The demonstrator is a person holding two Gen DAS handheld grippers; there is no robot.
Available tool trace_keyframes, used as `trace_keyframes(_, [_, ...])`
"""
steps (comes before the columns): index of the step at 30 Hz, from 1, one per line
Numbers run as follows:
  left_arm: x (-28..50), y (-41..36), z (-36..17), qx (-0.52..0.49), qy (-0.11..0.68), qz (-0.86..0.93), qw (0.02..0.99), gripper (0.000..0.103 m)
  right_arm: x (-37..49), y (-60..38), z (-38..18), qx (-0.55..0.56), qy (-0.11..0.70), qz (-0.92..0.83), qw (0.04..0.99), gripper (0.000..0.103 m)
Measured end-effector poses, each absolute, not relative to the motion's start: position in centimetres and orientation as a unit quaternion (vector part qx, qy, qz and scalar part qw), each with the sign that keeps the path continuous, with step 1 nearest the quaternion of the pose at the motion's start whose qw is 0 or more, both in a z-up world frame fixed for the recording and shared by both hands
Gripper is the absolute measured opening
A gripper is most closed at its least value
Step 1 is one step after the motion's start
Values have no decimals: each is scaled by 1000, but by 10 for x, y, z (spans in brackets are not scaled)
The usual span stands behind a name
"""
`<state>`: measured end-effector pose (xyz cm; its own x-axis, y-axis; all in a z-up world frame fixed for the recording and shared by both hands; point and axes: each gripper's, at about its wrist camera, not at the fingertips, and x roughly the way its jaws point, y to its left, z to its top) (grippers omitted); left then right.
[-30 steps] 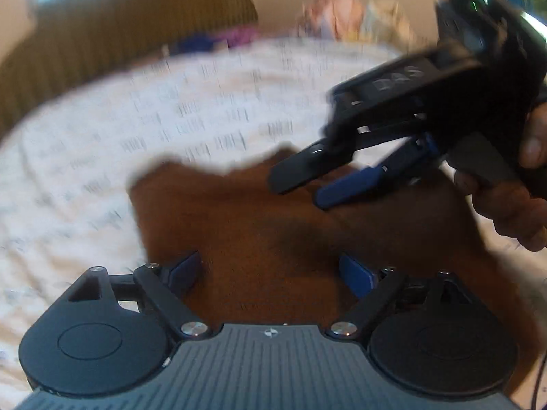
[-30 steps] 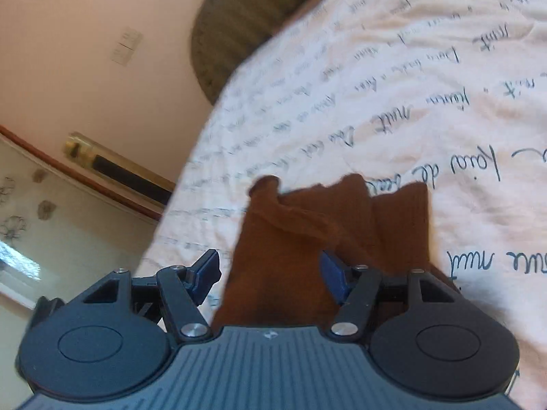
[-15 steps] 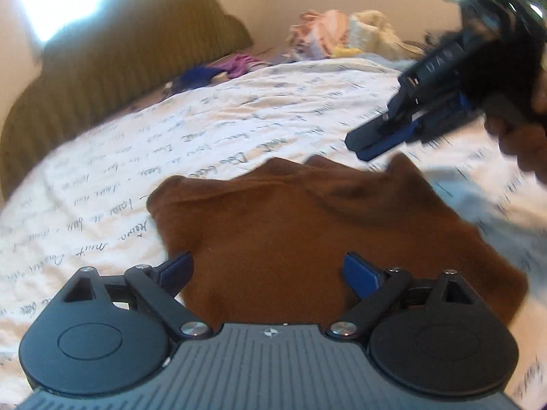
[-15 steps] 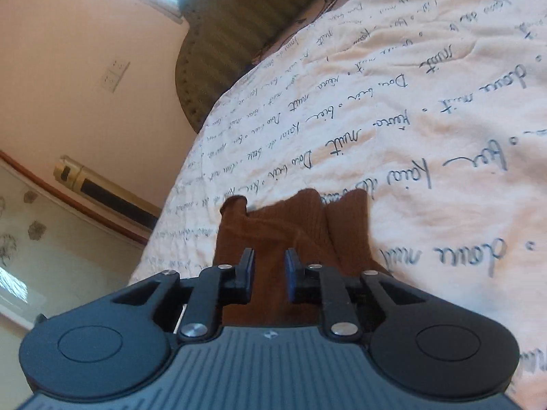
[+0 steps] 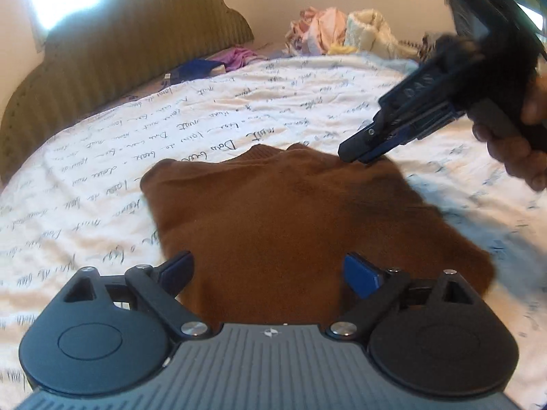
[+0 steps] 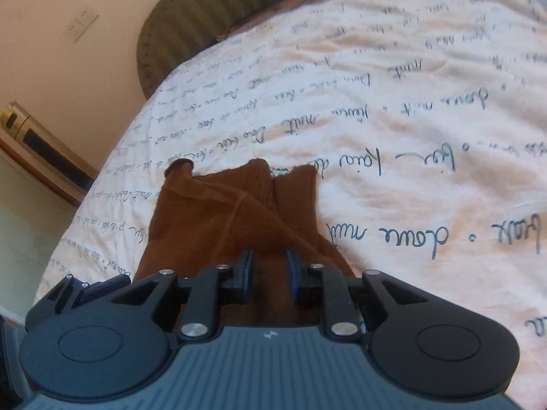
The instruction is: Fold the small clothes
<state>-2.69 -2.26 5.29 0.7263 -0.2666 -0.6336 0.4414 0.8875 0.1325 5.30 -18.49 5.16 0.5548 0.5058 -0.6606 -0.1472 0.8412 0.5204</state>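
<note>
Behind brown garment [image 5: 290, 218], clothes pile [image 5: 342, 30], green headboard [image 5: 130, 51]

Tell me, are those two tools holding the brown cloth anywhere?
Neither holds it. The left tool stands wide open above the brown garment. The right tool is opening, with a clear gap between its pads.

Left claw [image 5: 270, 275] gapes wide; right claw [image 6: 270, 278] narrow, opening, gripping nothing.
</note>
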Motion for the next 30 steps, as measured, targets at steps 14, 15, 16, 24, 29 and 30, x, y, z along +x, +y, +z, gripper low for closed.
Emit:
trace_keyframes(14, [-86,-15,47,96,293,-169,936,99,-6,-163,71,132,382,185,896,86])
trace_keyframes(15, [-93,-10,44,80,294,-157,939,100,-20,-166,77,127,369,172,904,86])
trace_keyframes(16, [-98,-6,40,66,302,-140,941,100,-37,-168,82,123,356,156,913,86])
trace_keyframes(24, [-108,-6,15,38,355,-67,931,103,-140,-149,32,110,391,106,908,87])
trace_keyframes(29, [-95,-9,6,39,359,-56,931,103,-139,-121,16,79,399,54,912,103])
trace_keyframes(30, [-96,-9,5,39,354,-56,933,103,-137,-116,13,72,399,39,913,103])
